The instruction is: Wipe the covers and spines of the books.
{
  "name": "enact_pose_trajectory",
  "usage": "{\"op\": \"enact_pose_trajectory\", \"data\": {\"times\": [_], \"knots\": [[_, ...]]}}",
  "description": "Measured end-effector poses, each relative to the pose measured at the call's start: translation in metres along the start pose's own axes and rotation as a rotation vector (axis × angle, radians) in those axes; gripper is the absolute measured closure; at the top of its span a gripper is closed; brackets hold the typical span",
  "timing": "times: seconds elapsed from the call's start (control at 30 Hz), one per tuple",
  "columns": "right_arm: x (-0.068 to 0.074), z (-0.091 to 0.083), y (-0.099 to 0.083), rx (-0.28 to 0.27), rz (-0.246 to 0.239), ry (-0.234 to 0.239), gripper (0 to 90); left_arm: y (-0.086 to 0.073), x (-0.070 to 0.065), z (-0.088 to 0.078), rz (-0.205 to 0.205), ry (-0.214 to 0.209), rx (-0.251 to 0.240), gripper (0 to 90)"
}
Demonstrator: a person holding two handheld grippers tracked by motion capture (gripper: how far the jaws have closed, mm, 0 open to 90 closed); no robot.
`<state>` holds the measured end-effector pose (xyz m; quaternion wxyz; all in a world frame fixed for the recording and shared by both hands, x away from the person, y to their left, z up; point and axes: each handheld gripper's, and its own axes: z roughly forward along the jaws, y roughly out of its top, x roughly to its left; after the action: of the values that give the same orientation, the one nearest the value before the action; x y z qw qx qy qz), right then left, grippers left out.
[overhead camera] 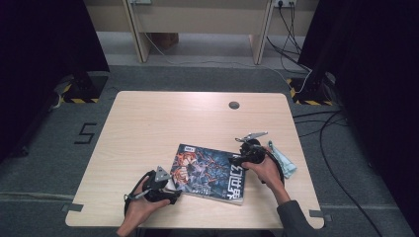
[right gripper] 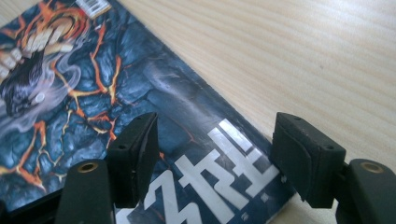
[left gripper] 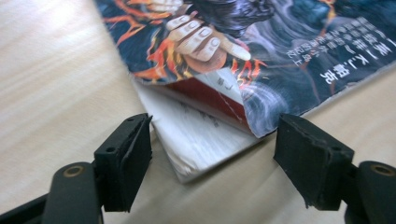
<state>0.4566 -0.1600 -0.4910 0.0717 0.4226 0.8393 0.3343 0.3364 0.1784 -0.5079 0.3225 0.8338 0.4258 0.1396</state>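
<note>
I have the book (overhead camera: 210, 174) lying flat low on the worktop (overhead camera: 148, 123), cover curling at its lower-left corner. My left hand-held gripper (overhead camera: 170, 190) straddles that corner wide, gripping nothing, ready to lift the cover. My right hand-held gripper (overhead camera: 237, 159) hangs wide at the right edge, angled down, probably to steady it.

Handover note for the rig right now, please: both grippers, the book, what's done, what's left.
Left gripper: jaws open, at the book's near-left corner; pads not touching it. In the left gripper view that corner of the cover curls up off the pages.
Right gripper: open, jaws over the title end of the cover, nothing gripped.
Book: closed, flat on the table, angled. A light blue cloth lies right of the right hand.
Done: both grippers at the book.
Left: probably grip and open the cover.
</note>
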Motion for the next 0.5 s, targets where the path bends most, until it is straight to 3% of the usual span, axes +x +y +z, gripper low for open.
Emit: {"op": "enact_pose_trajectory", "data": {"times": [0.13, 0.2, 0.27, 0.37, 0.5], "knots": [[-0.004, -0.002, -0.002, -0.005, 0.017, 0.006, 33.9, 0.008, 0.014, 0.007, -0.047, 0.036, -0.011, 26.6], [-0.004, -0.004, -0.003, -0.002, 0.003, 0.010, 39.1, 0.012, 0.020, 0.010, -0.067, 0.053, -0.020, 27.2], [-0.005, -0.008, -0.002, -0.025, 0.009, -0.020, 38.2, 0.015, 0.024, 0.014, -0.084, 0.065, -0.027, 28.5], [-0.012, -0.008, -0.003, -0.027, 0.049, -0.011, 35.8, 0.016, 0.024, 0.013, -0.101, 0.057, -0.035, 28.9], [-0.011, -0.002, -0.008, 0.019, 0.033, -0.010, 35.4, 0.014, 0.016, 0.004, -0.110, 0.022, -0.061, 27.9]]}}
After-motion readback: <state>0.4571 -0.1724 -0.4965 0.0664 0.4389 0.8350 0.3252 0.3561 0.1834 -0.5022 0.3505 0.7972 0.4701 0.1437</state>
